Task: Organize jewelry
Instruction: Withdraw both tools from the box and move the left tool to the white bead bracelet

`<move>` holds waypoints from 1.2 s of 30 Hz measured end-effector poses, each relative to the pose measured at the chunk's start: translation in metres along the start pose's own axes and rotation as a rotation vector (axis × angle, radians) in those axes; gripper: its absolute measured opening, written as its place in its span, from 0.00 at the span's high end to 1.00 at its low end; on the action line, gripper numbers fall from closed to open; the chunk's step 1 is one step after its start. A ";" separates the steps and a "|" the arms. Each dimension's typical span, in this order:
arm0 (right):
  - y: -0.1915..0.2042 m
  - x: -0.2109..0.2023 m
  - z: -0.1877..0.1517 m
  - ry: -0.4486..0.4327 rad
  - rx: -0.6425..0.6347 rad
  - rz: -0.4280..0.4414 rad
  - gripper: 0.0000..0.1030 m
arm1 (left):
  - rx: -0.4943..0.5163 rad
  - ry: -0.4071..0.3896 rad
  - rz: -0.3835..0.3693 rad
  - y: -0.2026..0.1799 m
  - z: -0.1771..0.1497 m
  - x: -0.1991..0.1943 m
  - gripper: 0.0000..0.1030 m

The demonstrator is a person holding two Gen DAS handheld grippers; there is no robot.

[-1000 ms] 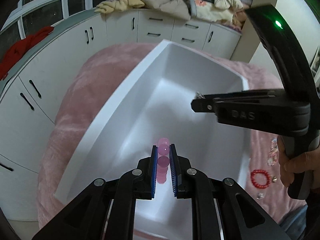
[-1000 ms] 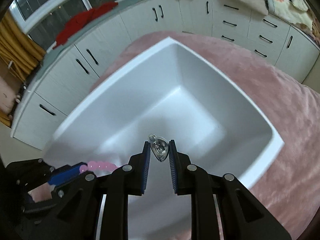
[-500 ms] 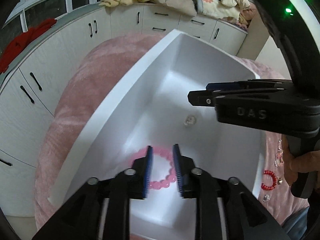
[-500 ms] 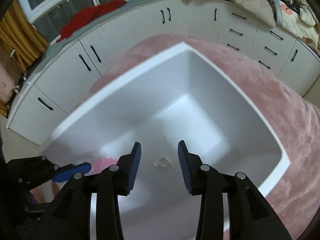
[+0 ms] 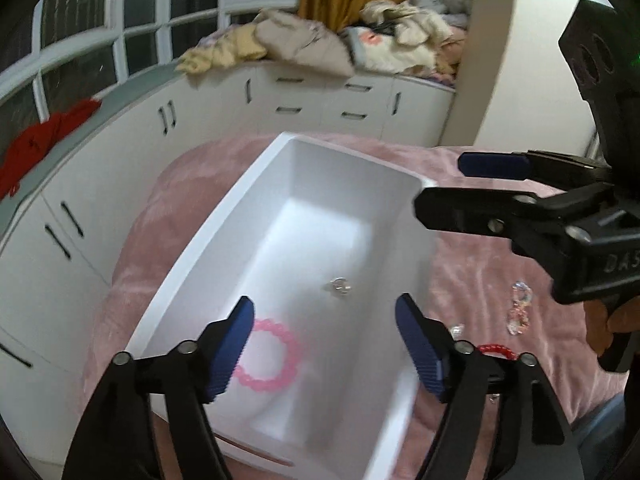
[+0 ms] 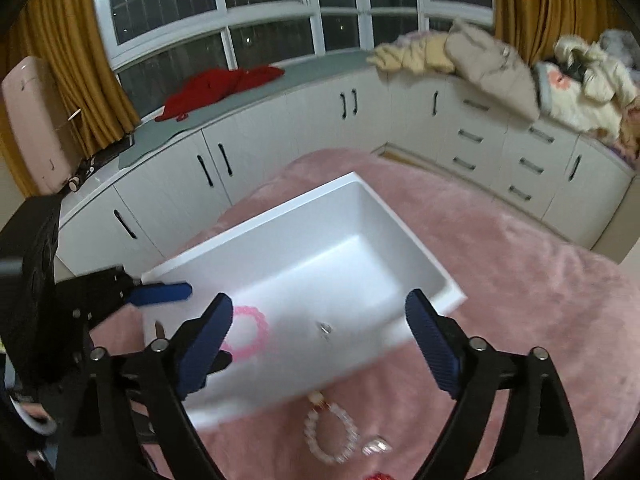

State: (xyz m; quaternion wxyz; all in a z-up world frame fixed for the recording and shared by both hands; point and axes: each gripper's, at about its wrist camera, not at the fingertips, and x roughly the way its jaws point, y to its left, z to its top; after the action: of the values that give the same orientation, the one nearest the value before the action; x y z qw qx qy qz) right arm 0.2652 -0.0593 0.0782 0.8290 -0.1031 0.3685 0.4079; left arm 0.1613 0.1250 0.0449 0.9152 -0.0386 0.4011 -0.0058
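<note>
Dropped since a second ago: pink bracelet and small clear ring, lying apart inside white box. Just opened wide and empty above it: left gripper, right gripper. Clear bracelet on pink blanket.

You are getting indoor artificial light from above; window panes showing dark, one lamp reflecting at top. White box glaring, inner walls washing out, soft shadow lying in its far corner. Motion blur smearing box's near edge, pink blanket and cabinets. Fisheye bending cabinet lines, black vignette closing frame corners. Clear bracelet looking soft, detail unreadable. Green indicator flaring at right edge.
</note>
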 end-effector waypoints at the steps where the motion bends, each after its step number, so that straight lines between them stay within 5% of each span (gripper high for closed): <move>1: -0.004 -0.011 -0.005 -0.013 -0.005 -0.015 0.10 | 0.020 -0.015 -0.007 -0.009 -0.002 -0.005 0.23; 12: -0.042 -0.080 -0.077 -0.065 -0.010 -0.141 0.05 | 0.132 -0.099 -0.084 -0.078 -0.021 -0.030 0.17; 25: -0.051 -0.076 -0.164 -0.055 -0.218 -0.197 0.10 | 0.166 -0.163 -0.076 -0.129 -0.049 -0.009 0.14; 33: -0.069 -0.053 -0.192 0.104 -0.194 -0.122 0.25 | 0.198 -0.124 -0.035 -0.143 -0.072 0.018 0.14; 36: -0.070 -0.048 -0.202 0.162 -0.207 -0.116 0.27 | 0.230 -0.084 -0.039 -0.150 -0.080 0.033 0.27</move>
State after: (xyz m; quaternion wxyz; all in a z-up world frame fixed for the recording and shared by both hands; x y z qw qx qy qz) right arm 0.1926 -0.2288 -0.0407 0.8035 -0.2416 0.3837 0.3856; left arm 0.1280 -0.0308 -0.0217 0.9294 0.0586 0.3581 -0.0677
